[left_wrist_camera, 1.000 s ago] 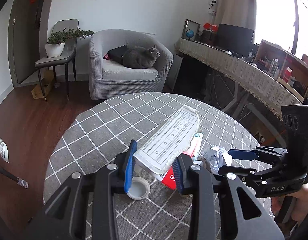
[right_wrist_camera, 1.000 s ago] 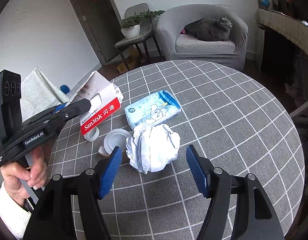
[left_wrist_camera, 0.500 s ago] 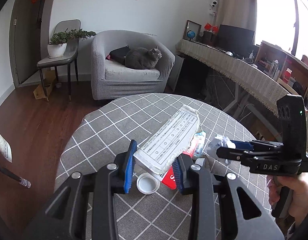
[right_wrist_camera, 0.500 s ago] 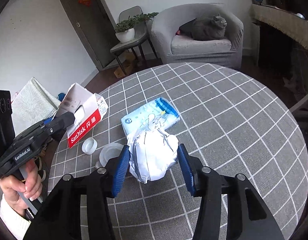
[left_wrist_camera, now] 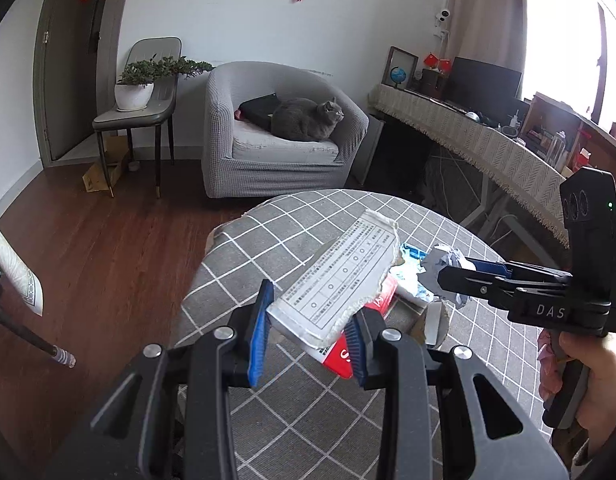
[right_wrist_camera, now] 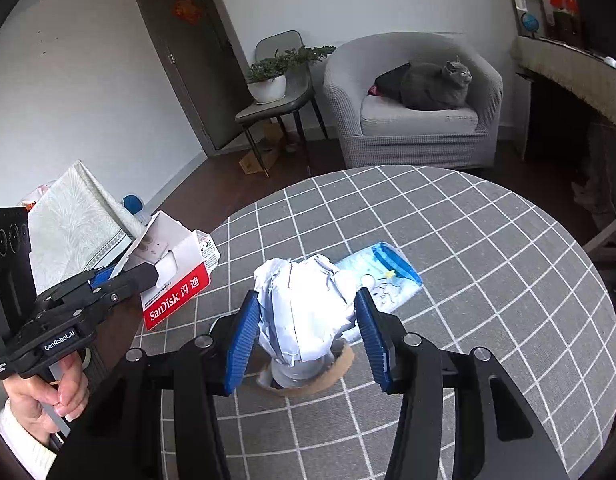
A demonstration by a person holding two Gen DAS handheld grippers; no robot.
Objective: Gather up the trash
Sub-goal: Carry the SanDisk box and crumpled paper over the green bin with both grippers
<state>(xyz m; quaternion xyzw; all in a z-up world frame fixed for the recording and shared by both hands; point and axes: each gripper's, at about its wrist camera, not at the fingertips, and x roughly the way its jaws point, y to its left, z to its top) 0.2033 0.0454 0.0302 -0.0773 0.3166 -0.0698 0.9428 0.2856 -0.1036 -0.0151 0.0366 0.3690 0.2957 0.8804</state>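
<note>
Tablecloth [right_wrist_camera: 468, 264]: grey, white grid lines. Box [right_wrist_camera: 176, 280]: white with red band, white lettering; underside [left_wrist_camera: 340, 280] white with black printed table. Crumpled paper [right_wrist_camera: 304, 312]: white, bluish shadows. Packet [right_wrist_camera: 388, 276] just behind paper: blue and white. Gripper pads [right_wrist_camera: 240, 340]: blue on black. Armchair [right_wrist_camera: 412, 120] beyond tablecloth: light grey; cat [right_wrist_camera: 436, 84] dark grey.

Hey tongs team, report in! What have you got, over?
Left tongs shut on SanDisk box. Right tongs shut on paper wad. Blue pack on table. Path clear.
</note>
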